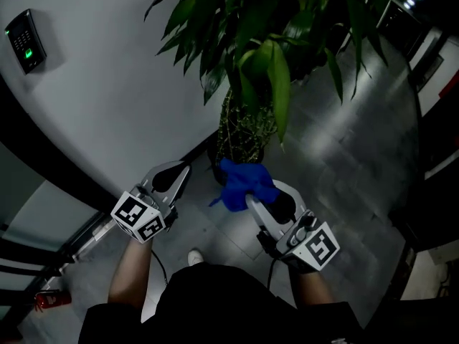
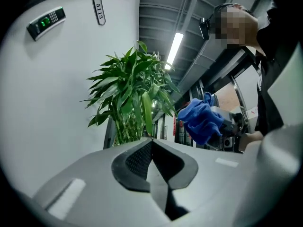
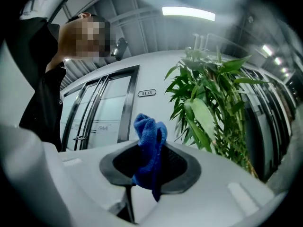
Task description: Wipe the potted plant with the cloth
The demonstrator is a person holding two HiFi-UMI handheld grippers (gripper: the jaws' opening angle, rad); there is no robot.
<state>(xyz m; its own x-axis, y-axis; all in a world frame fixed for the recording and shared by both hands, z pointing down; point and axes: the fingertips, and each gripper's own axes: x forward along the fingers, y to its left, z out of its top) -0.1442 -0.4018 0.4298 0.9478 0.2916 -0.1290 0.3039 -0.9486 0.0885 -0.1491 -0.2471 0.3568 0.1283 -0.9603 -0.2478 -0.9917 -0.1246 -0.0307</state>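
Grey floor (image 1: 337, 156), plant (image 1: 251, 63) at 12 o'clock. Right hand-held gripper (image 1: 249, 196) clamps cloth (image 1: 240, 181), left hand-held gripper (image 1: 181, 172) closed, empty. Wiping not started yet, I reckon.

The left tongs (image 2: 151, 142), grey with dark ribbed pads, are seen pressed together with nothing between them. Beyond their tip, a green long-leaved potted plant (image 2: 130, 96) is framed against a curved white wall (image 2: 57, 103), on which a dark keypad with a green light (image 2: 46, 22) and a small oval number plate (image 2: 98, 11) are mounted. A bunched blue terry cloth (image 2: 201, 119) is seen just right of the leaves.
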